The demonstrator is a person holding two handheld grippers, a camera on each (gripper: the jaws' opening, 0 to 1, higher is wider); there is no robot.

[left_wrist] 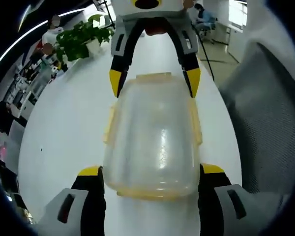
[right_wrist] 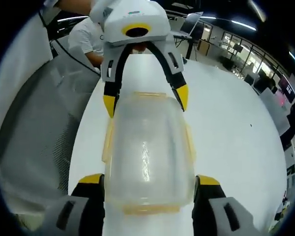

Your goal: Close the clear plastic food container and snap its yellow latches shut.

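Left gripper view: the left gripper point(left_wrist: 151, 173), grey with black jaws and yellow tips, has its jaws wide apart, one on each side of the near end of the clear plastic food container with a domed lid point(left_wrist: 152, 140). The tips sit just beside the container walls; actual contact cannot be told. The container lies on the long white table point(left_wrist: 69, 132), running straight away from the claw. Yellow latches point(left_wrist: 109, 125) show along its left and right sides, plus one at the near end and one at the far end. They look close against the body, but whether they are snapped cannot be told. At the far end the right gripper point(left_wrist: 154, 79) faces this claw, jaws spread, yellow tips just beside the far corners of the container. Left of it, well beyond the claw, a green leafy potted plant point(left_wrist: 81, 35) stands on the table. To the right of the claw there is a grey mesh chair back point(left_wrist: 268, 123).

Right gripper view: right gripper point(right_wrist: 150, 183) has its jaws apart, straddling the near end of the same container point(right_wrist: 147, 147), tips just beside its walls. A pale yellow latch point(right_wrist: 108, 140) shows on the left side. The left gripper point(right_wrist: 145, 101) faces from the far end, jaws open at the container's far corners. A person in a white shirt point(right_wrist: 91, 37) is behind it, left of the claw line.
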